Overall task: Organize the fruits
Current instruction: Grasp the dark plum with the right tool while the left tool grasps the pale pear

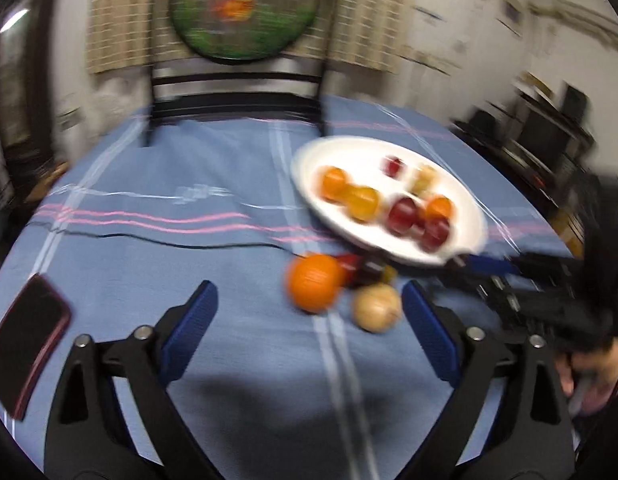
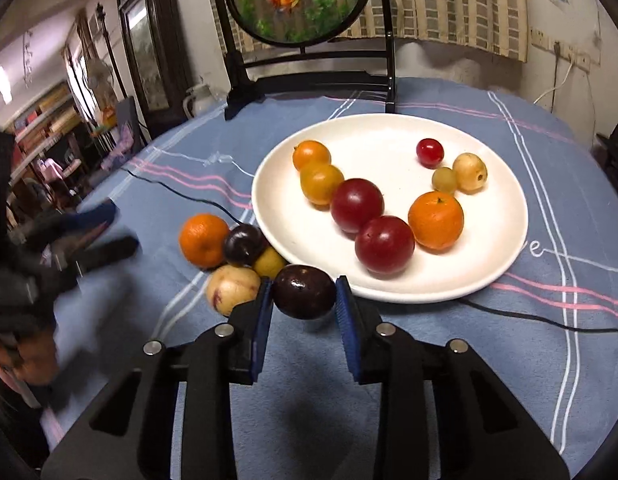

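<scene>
My right gripper (image 2: 304,286) is shut on a dark purple plum (image 2: 303,291), just in front of the near rim of the white plate (image 2: 389,136). The plate holds several oranges, red plums and small yellow fruits. Left of the plate lie an orange (image 2: 204,240), another dark plum (image 2: 244,245), a small yellow fruit (image 2: 269,262) and a pale fruit (image 2: 232,289). My left gripper (image 1: 309,296) is open with nothing between its pads. It points at the orange (image 1: 313,286) and the pale fruit (image 1: 377,308), which lie just beyond its fingertips. This view is blurred.
A blue striped cloth (image 2: 569,200) covers the round table. A black cable (image 1: 169,240) runs across it, and a dark phone (image 1: 29,344) lies at the left. A round fish picture on a black stand (image 2: 301,0) stands behind the plate. A person's hand (image 1: 589,376) holds the right gripper.
</scene>
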